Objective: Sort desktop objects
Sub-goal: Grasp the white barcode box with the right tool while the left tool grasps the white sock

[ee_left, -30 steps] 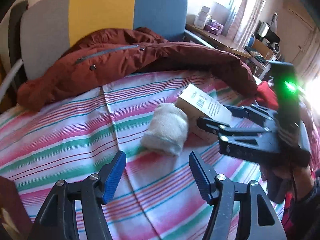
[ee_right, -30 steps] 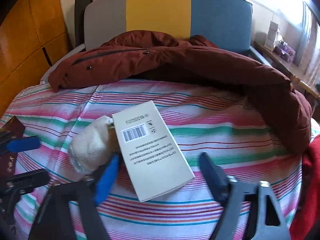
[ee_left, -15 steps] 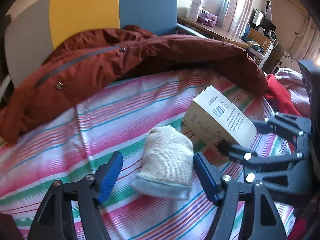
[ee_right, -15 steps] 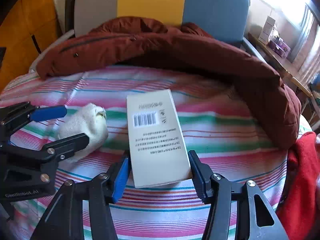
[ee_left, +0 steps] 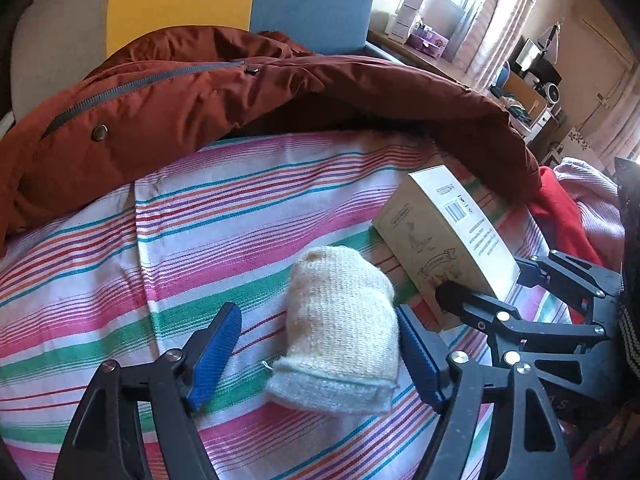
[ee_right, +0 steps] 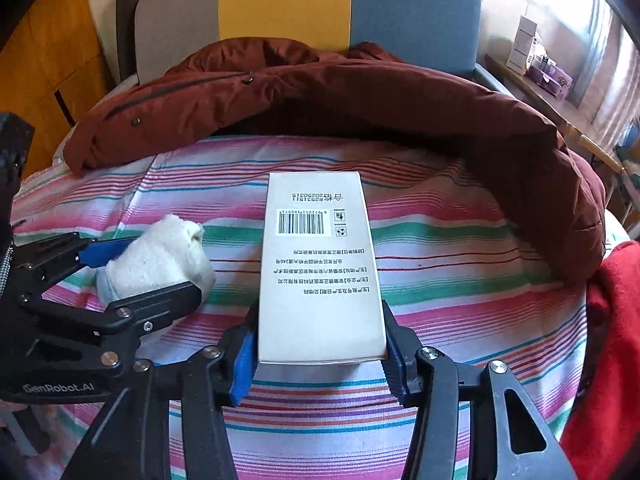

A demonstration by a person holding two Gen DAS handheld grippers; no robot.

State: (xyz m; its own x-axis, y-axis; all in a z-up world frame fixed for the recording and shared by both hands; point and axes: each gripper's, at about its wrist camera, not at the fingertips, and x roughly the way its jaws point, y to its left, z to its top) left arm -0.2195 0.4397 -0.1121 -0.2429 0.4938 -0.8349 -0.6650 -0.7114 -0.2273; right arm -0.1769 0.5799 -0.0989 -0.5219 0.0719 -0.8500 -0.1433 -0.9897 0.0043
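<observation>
A grey, yellow and blue headboard (ee_right: pixel 304 12) stands at twelve o'clock. Bright curtained windows (ee_left: pixel 492 12) glare at two o'clock above a cluttered wooden desk (ee_left: pixel 412 46).

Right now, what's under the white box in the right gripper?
The striped cloth lies under the white box, which the right gripper grips at its near end. Anything directly beneath the box is hidden.

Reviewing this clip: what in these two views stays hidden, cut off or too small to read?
- Right wrist view: the carton's underside and near end, hidden by its own body and the right gripper.
- Left wrist view: the rolled sock's right flank, against a blue finger of the left gripper; contact unclear.
- Both views: the small print on the carton, too small.
- Both views: the striped sheet under the rust jacket.
</observation>
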